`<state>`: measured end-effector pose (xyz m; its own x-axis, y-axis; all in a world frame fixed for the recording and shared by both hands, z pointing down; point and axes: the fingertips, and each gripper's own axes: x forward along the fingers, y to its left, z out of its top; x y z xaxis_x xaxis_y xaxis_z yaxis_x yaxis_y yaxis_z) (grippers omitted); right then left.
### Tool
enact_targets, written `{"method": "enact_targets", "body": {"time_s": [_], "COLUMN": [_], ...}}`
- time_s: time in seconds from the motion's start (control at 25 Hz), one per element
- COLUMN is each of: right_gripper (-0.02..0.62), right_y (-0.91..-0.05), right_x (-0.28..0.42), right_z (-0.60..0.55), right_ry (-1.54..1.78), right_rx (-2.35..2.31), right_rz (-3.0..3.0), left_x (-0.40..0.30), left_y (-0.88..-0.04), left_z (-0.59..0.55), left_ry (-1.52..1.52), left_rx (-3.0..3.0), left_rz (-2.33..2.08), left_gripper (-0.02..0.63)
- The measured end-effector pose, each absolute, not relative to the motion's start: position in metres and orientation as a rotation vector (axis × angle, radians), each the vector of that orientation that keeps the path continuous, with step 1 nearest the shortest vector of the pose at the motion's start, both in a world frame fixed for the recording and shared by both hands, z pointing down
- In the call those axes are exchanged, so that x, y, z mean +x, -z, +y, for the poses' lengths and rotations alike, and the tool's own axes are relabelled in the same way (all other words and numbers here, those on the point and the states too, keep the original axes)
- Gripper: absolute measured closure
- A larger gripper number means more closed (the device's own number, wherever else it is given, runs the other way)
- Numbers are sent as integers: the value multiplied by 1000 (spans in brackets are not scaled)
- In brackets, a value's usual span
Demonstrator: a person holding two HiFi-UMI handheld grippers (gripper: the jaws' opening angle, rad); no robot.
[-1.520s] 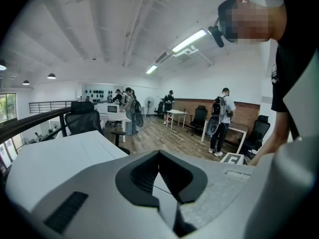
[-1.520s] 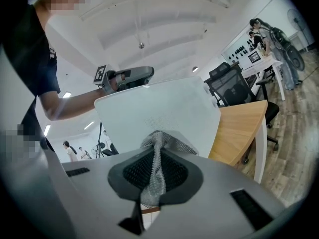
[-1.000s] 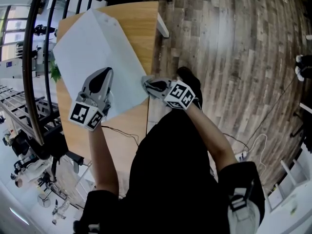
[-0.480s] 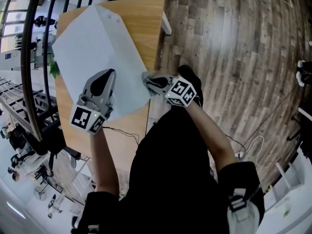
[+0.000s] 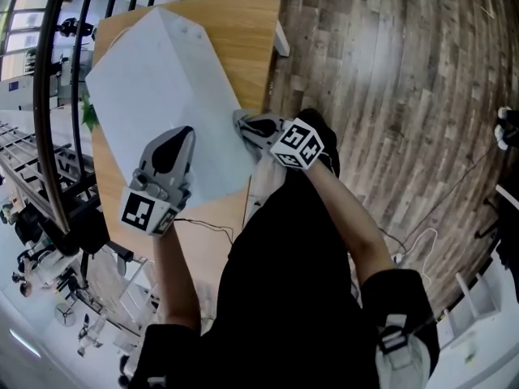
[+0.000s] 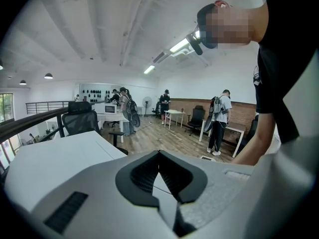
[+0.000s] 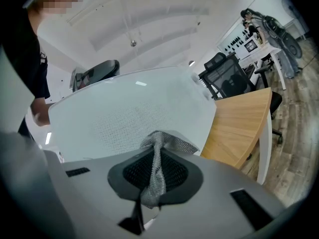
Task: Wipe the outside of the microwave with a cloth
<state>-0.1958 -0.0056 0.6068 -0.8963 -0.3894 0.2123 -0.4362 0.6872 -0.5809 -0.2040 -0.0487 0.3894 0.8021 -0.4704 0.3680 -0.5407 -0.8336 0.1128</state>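
Grey open-weave mesh, bunched into a narrow twisted strip, is seen clamped between the closed jaws of the right gripper (image 7: 155, 153); this cloth (image 7: 172, 144) flares into a small crumpled fan just past the fingertips, where it is pressed against the microwave (image 7: 129, 108). That appliance is a smooth, matte white box with rounded edges, and a patch of fine perforated dots is shown on the face directly ahead of the right gripper. Only the right gripper view reveals the cloth's weave and the dotted patch. In the head view the cloth is hidden behind the gripper body, and the microwave (image 5: 162, 87) appears as a plain white slab set cornerwise on a light wood-grain desk (image 5: 243, 39). From the head view it is also gathered that the left gripper (image 5: 173, 138) is laid on the microwave's top near its closest corner, while the right gripper (image 5: 242, 123) is held at the side face beside that corner. In the left gripper view the ribbed black pads of the left gripper (image 6: 159, 156) are seen brought together at their tips with nothing between them, the white top (image 6: 55, 163) lying just below and ahead. Beyond the right gripper, dark plank flooring (image 5: 389, 71) with a streaked grain is visible, and a black mesh-backed office chair (image 7: 227, 78) is seen past the desk's far edge.
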Motion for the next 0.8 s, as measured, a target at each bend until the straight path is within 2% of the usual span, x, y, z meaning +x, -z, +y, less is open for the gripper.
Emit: {"method": "enact_targets", "body": {"time_s": [0.8], "right_gripper": [569], "right_y": [-616], "right_x": [-207], "right_z": [-105], "right_ry": [-1056], "right_rx": [749], "right_rz": [-2834], "left_x": [-220], "left_y": [-400], "left_z": [-44], "left_ry": [-574], "left_rx": [2770], "left_rz": [-825], "left_gripper": [604]}}
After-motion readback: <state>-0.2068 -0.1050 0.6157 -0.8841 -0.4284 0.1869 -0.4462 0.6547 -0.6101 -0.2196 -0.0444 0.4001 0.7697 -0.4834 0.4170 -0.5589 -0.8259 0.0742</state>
